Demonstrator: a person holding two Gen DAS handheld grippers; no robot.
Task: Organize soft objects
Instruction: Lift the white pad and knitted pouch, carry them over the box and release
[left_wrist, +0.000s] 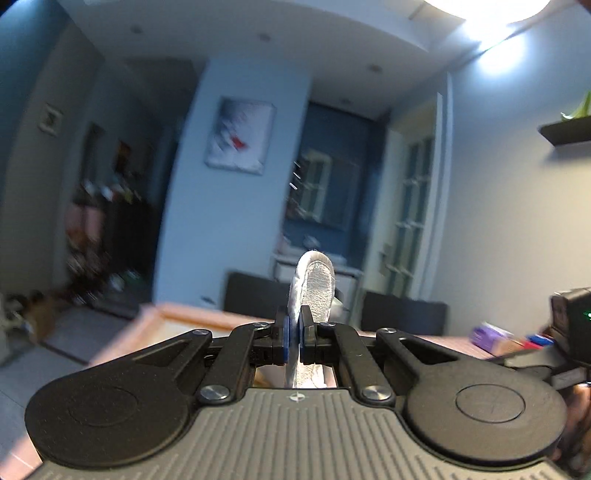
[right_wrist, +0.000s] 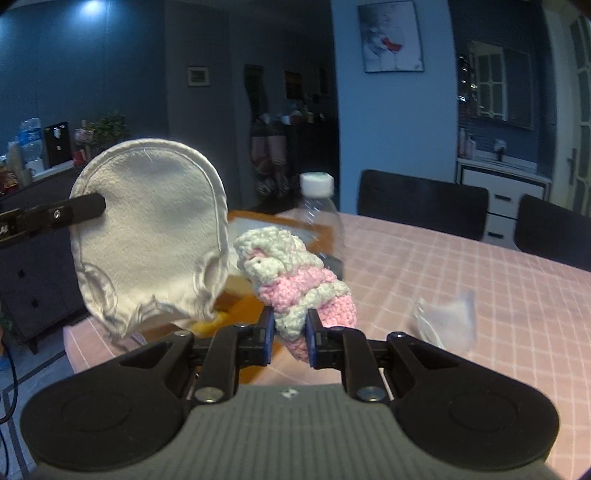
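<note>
My left gripper (left_wrist: 294, 338) is shut on a white soft fabric pad (left_wrist: 314, 286), which stands edge-on above its jaws. In the right wrist view that same white pad (right_wrist: 155, 236) hangs in the air at the left, pinched by the left gripper's fingers (right_wrist: 74, 210). My right gripper (right_wrist: 290, 338) is shut on a pink-and-white crocheted piece (right_wrist: 291, 280), held bunched above the pink checked tablecloth (right_wrist: 461, 280). Both items are lifted off the table.
A clear plastic bottle with a white cap (right_wrist: 319, 214) stands behind the crocheted piece, beside an orange tray (right_wrist: 236, 306). A crumpled clear wrapper (right_wrist: 447, 321) lies on the cloth at right. Dark chairs (right_wrist: 421, 203) line the far side. A purple box (left_wrist: 491, 336) sits at right.
</note>
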